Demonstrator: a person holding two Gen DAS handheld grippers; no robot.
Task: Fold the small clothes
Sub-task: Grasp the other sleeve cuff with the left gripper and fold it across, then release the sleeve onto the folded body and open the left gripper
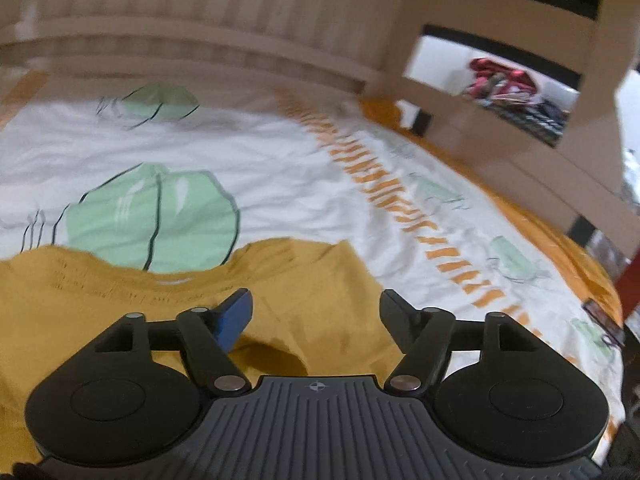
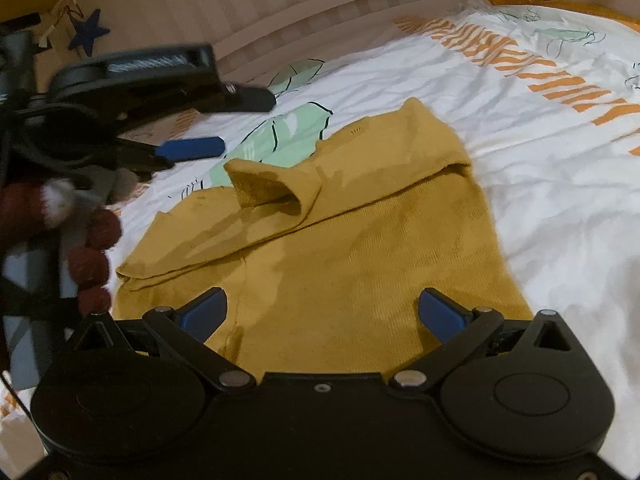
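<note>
A mustard top [image 2: 360,240] lies on the bed's white printed cover [image 2: 540,184] (headboard [image 2: 280,12] slatted, far). Both claws, left [image 1: 315,312] and right [image 2: 322,312], hover released.

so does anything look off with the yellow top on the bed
Yes: on the yellow top, the folded-over sleeve lies askew, its cuff curled up and gaping open rather than flat. Both grippers, left and right, are open.

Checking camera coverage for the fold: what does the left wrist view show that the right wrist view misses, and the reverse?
Left wrist only: the wooden shelf holding red clothes beside the bed. Right wrist only: the garment's folded sleeve, a blue star, and the left tongs from outside. Both: the mustard garment on the leaf-print bedsheet, with each view's own tongs open.
</note>
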